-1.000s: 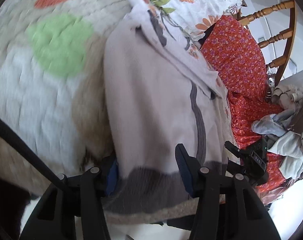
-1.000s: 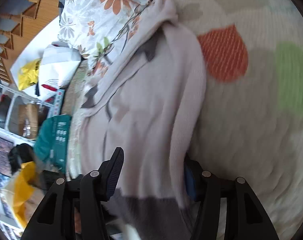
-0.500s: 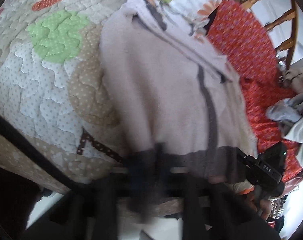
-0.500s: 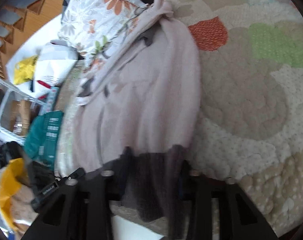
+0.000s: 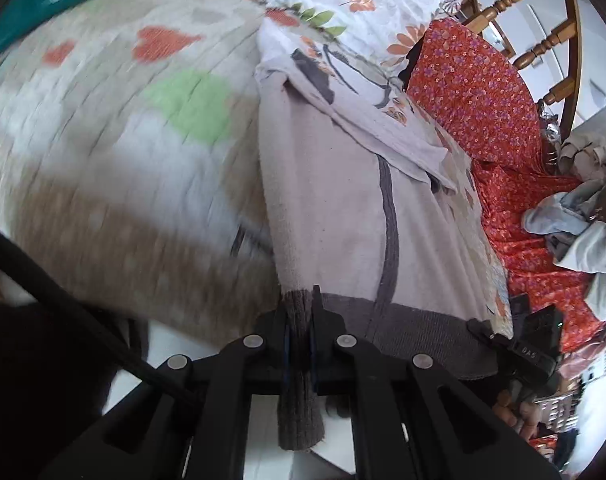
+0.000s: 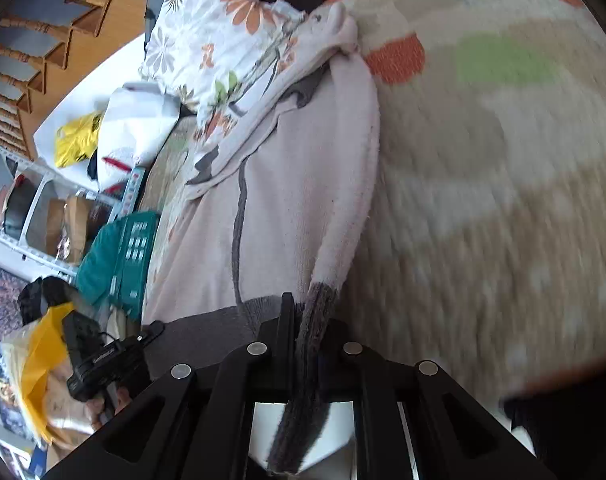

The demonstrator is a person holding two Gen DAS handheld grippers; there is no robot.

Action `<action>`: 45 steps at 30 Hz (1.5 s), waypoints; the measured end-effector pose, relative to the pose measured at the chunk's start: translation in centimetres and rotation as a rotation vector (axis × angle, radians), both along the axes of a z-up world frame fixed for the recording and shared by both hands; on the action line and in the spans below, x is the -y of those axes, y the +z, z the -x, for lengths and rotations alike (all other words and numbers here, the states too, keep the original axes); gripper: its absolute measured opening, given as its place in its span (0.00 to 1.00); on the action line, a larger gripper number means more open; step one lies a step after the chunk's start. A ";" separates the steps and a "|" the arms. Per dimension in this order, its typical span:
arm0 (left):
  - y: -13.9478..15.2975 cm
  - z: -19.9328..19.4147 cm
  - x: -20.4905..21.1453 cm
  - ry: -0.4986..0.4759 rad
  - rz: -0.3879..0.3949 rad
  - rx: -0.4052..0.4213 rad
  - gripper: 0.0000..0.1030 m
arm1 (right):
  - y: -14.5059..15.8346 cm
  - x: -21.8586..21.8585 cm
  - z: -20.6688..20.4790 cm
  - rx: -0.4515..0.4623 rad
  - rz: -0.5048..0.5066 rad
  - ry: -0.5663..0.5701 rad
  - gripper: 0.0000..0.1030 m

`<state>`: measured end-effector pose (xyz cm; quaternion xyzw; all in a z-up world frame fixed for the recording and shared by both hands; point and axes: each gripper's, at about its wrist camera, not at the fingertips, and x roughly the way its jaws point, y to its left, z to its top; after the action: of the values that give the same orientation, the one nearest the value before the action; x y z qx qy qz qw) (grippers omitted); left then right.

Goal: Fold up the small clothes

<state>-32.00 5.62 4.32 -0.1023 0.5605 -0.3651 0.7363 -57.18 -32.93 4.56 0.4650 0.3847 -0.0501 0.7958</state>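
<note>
1. Jaws of the left gripper point(image 5: 299, 320) stand closed on the dark grey hem band of the pale sweater point(image 5: 335, 216); a second ago they stood wide, one finger either side of that hem.
2. Jaws of the right gripper point(image 6: 305, 320) likewise pinch the grey band at the hem's other corner of the sweater point(image 6: 299, 184), where earlier they were spread apart.
3. Sweater lies lengthwise along the quilt point(image 5: 103, 152), hem at the bed's near edge, collar end toward the floral pillow point(image 5: 367, 4), much as before.
4. Beyond the sweater's far side an orange floral cloth point(image 5: 479, 96) drapes over a wooden chair point(image 5: 551, 44); the quilt is blurred.
</note>
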 end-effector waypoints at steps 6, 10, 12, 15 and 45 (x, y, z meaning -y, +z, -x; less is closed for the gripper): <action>-1.5 2.1 -3.2 0.062 0.026 -0.068 0.06 | -1.6 -2.1 2.8 -0.044 -0.056 0.019 0.08; 0.3 0.7 -2.5 0.063 0.046 -0.034 0.06 | 1.0 -1.5 0.9 -0.014 -0.002 0.055 0.08; 1.9 -0.8 -1.5 0.065 0.057 0.007 0.06 | 2.8 -1.1 -0.6 0.009 0.033 0.076 0.08; 3.5 -3.6 0.5 0.081 0.074 0.036 0.06 | 5.3 0.4 -3.7 0.045 0.089 0.084 0.08; 1.2 -27.3 18.5 0.246 0.090 -0.016 0.39 | 0.7 20.8 -27.4 0.073 0.020 -0.159 0.30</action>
<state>-4.70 -12.86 5.48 -0.2060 0.5328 -0.2959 0.7656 -29.77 -53.71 5.23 0.4877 0.3166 -0.0999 0.8074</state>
